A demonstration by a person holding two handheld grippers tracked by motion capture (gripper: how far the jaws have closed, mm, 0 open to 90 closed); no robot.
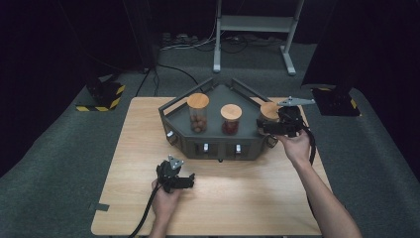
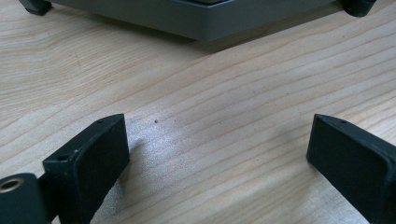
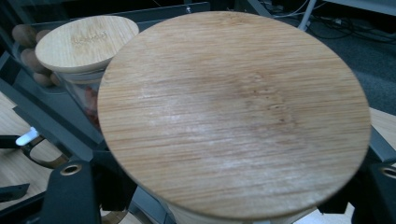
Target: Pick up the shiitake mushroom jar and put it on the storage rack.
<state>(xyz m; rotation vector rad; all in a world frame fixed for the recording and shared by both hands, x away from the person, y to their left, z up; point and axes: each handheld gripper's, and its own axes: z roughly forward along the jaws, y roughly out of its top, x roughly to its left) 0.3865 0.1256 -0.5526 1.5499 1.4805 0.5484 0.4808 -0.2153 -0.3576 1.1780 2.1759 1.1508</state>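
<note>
right gripper (image 1: pixel 270 126) is clamped on the upright jar (image 3: pixel 233 116) at the tray's (image 1: pixel 218 148) right corner; left gripper (image 1: pixel 190 179) gapes, idle near the desk's front edge

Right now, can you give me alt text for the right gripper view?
A round bamboo lid on a jar sits close up between the right gripper's black jaws. Behind it at upper left, a second lidded jar stands in the dark grey tray.

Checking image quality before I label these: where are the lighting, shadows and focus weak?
High view: surroundings dark, the table evenly lit and soft. Left gripper view: wood grain crisp, a soft shadow beside the left gripper, the grey tray slightly blurred. Right gripper view: the near bamboo lid shows a pale sheen, the far lid is softer.
</note>
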